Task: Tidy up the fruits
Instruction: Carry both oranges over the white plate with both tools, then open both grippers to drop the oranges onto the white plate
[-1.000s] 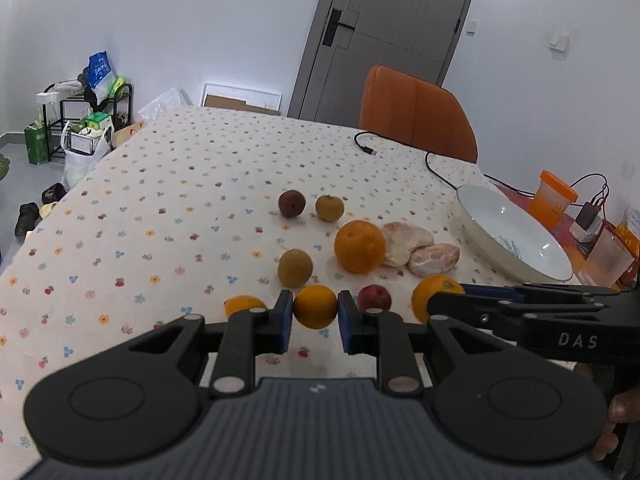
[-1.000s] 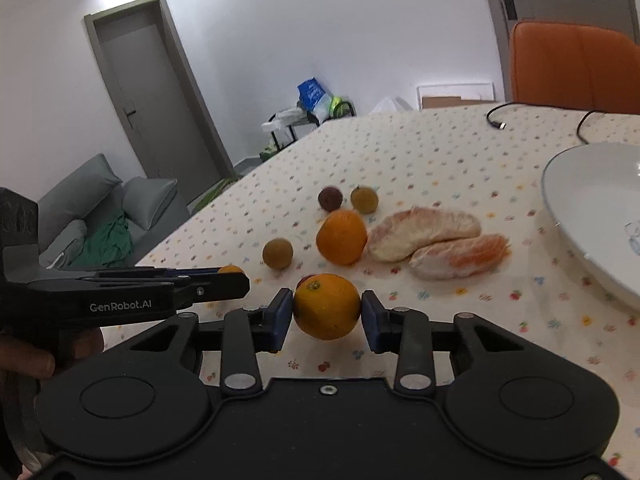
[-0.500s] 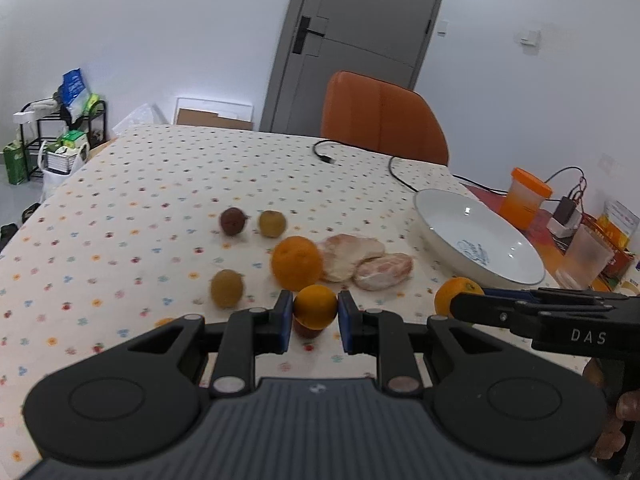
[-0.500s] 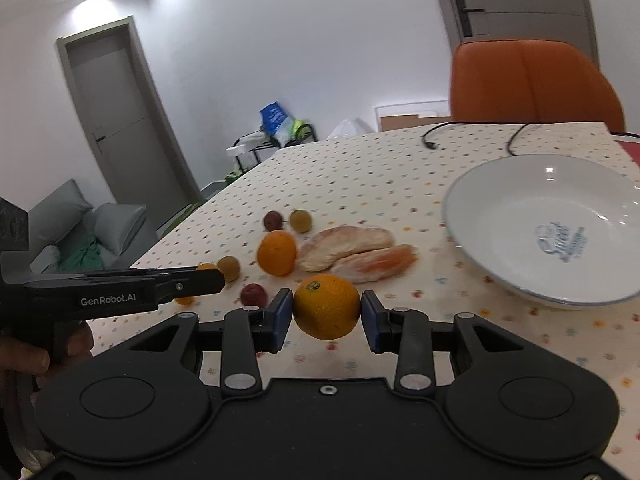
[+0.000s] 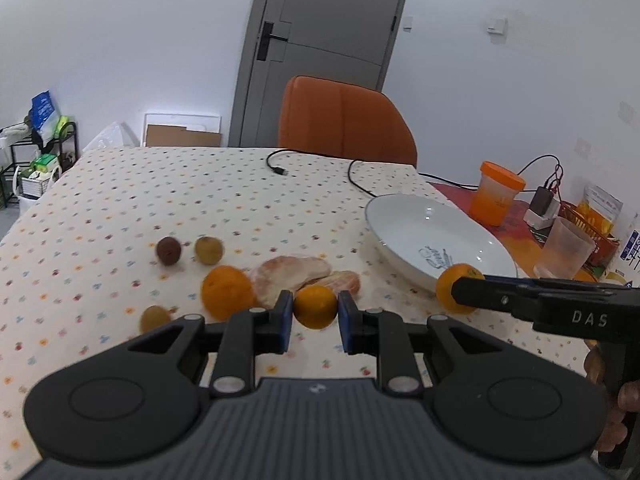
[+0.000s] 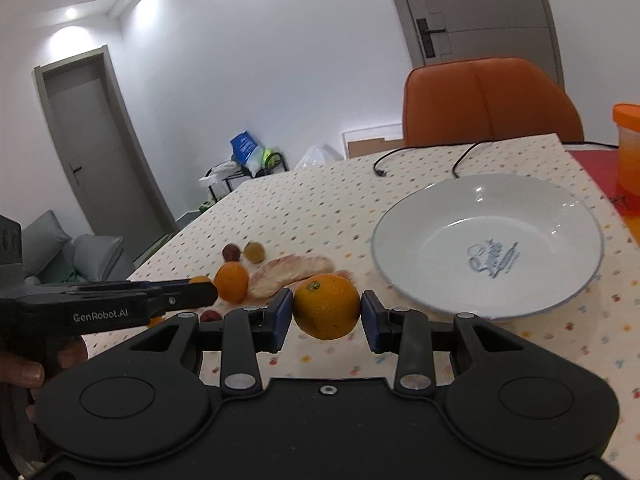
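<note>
My left gripper is shut on a small orange and holds it above the table. My right gripper is shut on a larger orange, just short of the near rim of the white bowl. The bowl also shows in the left wrist view, with the right gripper's orange at its near edge. On the cloth lie another orange, peeled pomelo pieces and several small brown fruits.
An orange chair stands at the table's far side. A black cable lies on the cloth. An orange-lidded jar, a clear cup and a charger stand at the right edge.
Both grippers have risen and moved right toward the bowl, each carrying its orange. The loose fruits now lie further left and lower in both views.
</note>
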A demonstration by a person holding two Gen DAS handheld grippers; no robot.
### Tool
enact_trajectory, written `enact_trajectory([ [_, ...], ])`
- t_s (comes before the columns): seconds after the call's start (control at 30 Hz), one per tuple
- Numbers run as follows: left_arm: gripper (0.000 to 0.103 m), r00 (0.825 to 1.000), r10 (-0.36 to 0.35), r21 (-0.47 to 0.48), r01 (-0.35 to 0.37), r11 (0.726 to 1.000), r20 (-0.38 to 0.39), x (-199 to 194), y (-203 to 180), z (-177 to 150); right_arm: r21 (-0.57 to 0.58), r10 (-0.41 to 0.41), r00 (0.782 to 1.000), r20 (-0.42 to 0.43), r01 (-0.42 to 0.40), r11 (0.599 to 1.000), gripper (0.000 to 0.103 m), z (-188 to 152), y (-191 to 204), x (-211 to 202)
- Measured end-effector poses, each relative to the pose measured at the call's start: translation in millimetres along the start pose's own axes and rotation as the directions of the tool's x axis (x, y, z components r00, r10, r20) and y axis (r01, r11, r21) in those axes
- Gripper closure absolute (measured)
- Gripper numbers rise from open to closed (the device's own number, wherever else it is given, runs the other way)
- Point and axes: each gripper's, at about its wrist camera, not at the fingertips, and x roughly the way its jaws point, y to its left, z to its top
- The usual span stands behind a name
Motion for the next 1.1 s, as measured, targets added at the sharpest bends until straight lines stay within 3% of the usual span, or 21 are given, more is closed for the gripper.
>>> enact_trajectory([
  [0.73,0.081,0.995,-0.1,0.123,0.103,0.987,-0.031,66.7,-76.2,27.9,0.091,-0.148,0.985,0.086,0.14,0.986,0.068,11.0,-76.8,-23.1],
  [1.1,0.08,0.991,-0.117,0.14,0.125,0.982,-0.063,95.8,-90.3,35.2,0.126,-0.184,0.981,0.066,0.175,0.976,0.067,5.7,-97.4,-15.7],
])
